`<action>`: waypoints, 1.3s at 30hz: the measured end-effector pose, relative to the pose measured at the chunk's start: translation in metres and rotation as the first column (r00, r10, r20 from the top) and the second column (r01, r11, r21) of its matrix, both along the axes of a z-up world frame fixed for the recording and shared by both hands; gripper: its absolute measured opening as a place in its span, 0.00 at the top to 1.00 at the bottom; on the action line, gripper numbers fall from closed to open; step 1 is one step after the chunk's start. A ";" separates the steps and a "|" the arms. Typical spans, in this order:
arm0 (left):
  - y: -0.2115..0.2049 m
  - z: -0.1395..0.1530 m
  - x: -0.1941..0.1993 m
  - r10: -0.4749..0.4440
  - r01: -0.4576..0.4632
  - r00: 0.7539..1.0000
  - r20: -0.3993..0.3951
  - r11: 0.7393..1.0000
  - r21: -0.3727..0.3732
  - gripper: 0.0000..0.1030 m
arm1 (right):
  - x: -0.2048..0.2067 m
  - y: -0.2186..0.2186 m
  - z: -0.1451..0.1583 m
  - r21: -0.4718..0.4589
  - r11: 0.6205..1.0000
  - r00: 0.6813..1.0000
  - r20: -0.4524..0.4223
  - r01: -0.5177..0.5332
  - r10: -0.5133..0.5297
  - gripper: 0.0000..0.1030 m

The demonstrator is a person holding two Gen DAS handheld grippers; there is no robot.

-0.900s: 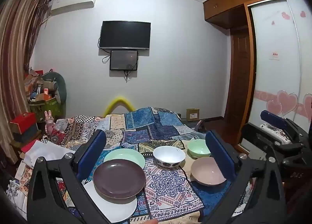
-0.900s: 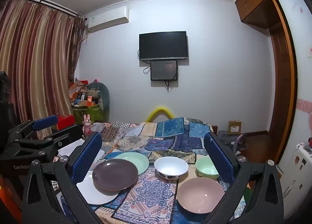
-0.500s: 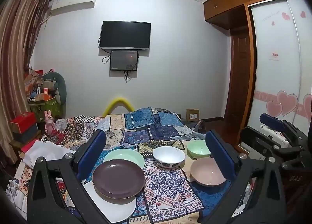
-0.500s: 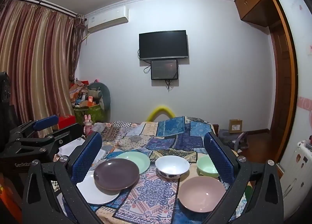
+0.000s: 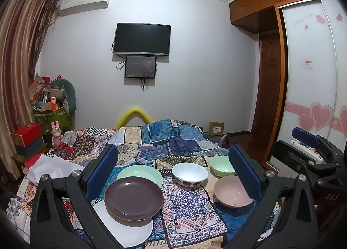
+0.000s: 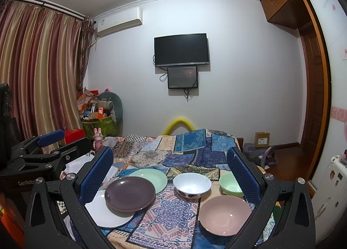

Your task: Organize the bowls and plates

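Observation:
On the patchwork-covered bed a brown plate (image 5: 133, 198) (image 6: 129, 193) rests on a white plate (image 5: 125, 229) (image 6: 107, 214), overlapping a green plate (image 5: 139, 176) (image 6: 149, 177) behind. To the right stand a white bowl (image 5: 189, 174) (image 6: 192, 185), a green bowl (image 5: 221, 165) (image 6: 229, 184) and a pink bowl (image 5: 232, 191) (image 6: 224, 215). My left gripper (image 5: 173, 175) is open and empty, held above the near edge. My right gripper (image 6: 170, 175) is open and empty too. Each also shows in the other's view: the right gripper (image 5: 308, 153), the left gripper (image 6: 43, 153).
The patchwork bedspread (image 5: 164, 140) runs to the far wall under a TV (image 5: 142, 38). Clutter and boxes (image 5: 49, 105) stand at the left by the curtain. A wardrobe (image 5: 312, 75) and door are at the right. White cloth (image 5: 49, 166) lies at the bed's left.
Both grippers have drifted slightly; the dishes sit a little lower and nearer in view. Nothing was grasped or moved.

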State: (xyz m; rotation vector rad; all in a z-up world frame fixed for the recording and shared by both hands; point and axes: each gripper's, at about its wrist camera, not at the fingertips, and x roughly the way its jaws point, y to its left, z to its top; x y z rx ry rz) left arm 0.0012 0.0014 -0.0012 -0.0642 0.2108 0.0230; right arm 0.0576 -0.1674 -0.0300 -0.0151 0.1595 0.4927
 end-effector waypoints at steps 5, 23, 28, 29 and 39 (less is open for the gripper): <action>0.001 0.000 0.000 -0.001 0.001 1.000 0.000 1.000 -0.003 0.00 | 0.000 -0.001 0.000 0.001 1.000 1.000 0.001 -0.001 0.001 0.00; 0.002 -0.001 0.001 0.003 -0.003 1.000 -0.004 1.000 -0.009 0.00 | 0.000 -0.002 0.002 0.006 1.000 1.000 0.002 -0.003 0.003 0.00; 0.003 -0.001 0.001 0.004 -0.004 1.000 -0.004 1.000 -0.010 0.00 | -0.001 -0.002 0.003 0.007 1.000 1.000 0.003 -0.003 0.003 0.00; 0.003 -0.001 0.001 0.003 -0.003 1.000 -0.004 1.000 -0.011 0.00 | -0.001 -0.002 0.003 0.009 1.000 1.000 0.003 -0.003 0.003 0.00; 0.002 -0.001 0.001 0.004 -0.004 1.000 -0.003 1.000 -0.007 0.00 | -0.002 -0.004 0.006 0.015 1.000 1.000 0.006 -0.004 0.004 0.00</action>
